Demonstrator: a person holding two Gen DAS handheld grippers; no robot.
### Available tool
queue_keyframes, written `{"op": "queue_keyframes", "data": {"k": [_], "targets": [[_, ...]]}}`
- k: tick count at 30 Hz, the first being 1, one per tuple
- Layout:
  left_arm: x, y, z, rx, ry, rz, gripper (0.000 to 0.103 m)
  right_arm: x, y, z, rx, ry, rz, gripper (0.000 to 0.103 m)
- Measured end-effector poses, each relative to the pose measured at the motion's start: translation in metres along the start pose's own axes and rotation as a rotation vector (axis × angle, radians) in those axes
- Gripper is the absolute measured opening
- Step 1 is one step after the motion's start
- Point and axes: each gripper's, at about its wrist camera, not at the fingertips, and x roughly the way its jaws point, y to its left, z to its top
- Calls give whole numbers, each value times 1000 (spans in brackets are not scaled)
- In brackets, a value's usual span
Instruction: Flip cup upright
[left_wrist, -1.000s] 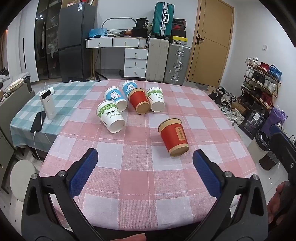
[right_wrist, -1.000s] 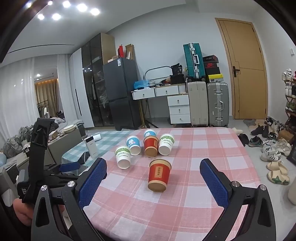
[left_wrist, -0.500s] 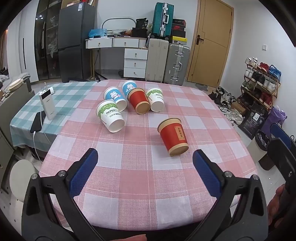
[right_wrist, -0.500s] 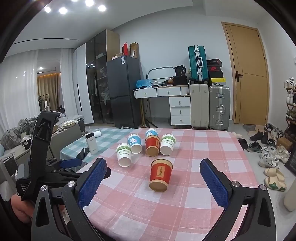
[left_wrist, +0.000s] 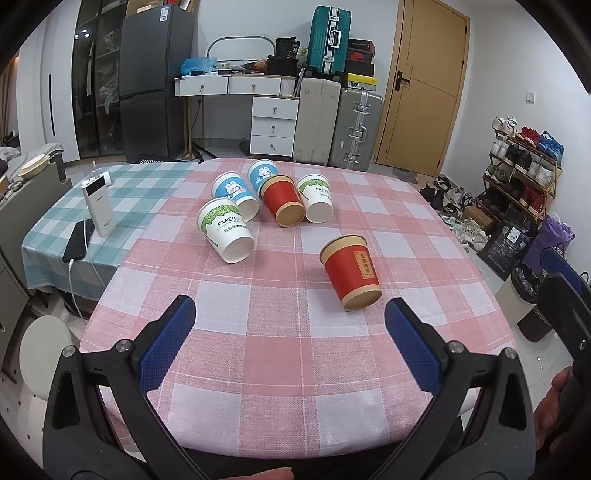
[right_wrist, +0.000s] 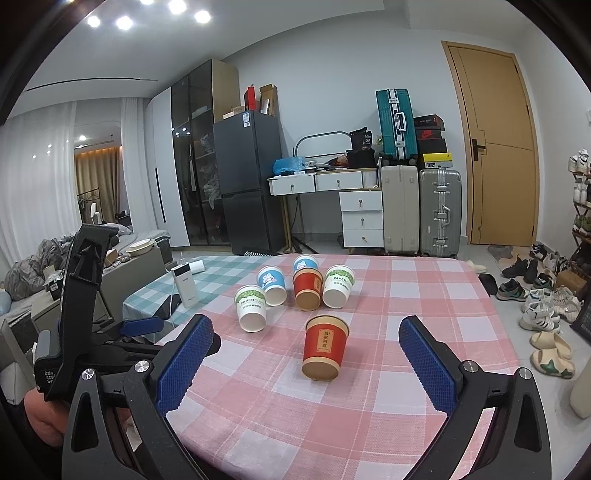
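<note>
item: red paper cup with kraft-brown rim and a small gold label (left_wrist: 351, 273), standing mouth-down on the pink-and-white checked tablecloth (left_wrist: 280, 354), alone and nearest the camera, well apart from the rest. behind it, a cluster of five more paper cups, all inverted: a white cup with green leaf print (left_wrist: 226, 229) at front left, two blue cups with a rabbit drawing (left_wrist: 236, 197), a second plain red cup (left_wrist: 282, 201) and another white green-print cup (left_wrist: 316, 197), the back four close together; whether any of them touch cannot be told through the fisheye. left gripper (left_wrist: 291, 332): blue-padded fingers spread wide, empty, hovering low over the near edge of the table. right gripper (right_wrist: 314, 360): fingers likewise wide apart, holding nothing, with the lone red cup framed between them but farther off, no contact. off the task: a white power bank (left_wrist: 96, 207) standing on the teal checked cloth (left_wrist: 48, 229) to the left, a dark phone (left_wrist: 78, 242) lying beside it. step in hand, by judgement: approach, before any grasp; no cup is upright yet. next move calls for the right gripper to advance until the pads bracket the red cup's wall, close gently so the thin paper does not crush, lift clear, rotate half a turn and set it base-down.
</note>
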Motion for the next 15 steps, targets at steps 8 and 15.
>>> {"op": "queue_keyframes", "data": {"k": [8, 15], "targets": [[-2, -2, 2, 0, 0, 3, 102, 0, 1, -1, -5, 0, 2, 103], [-2, -2, 1, 2, -1, -1, 102, -1, 0, -1, 0, 1, -3, 103]]}}
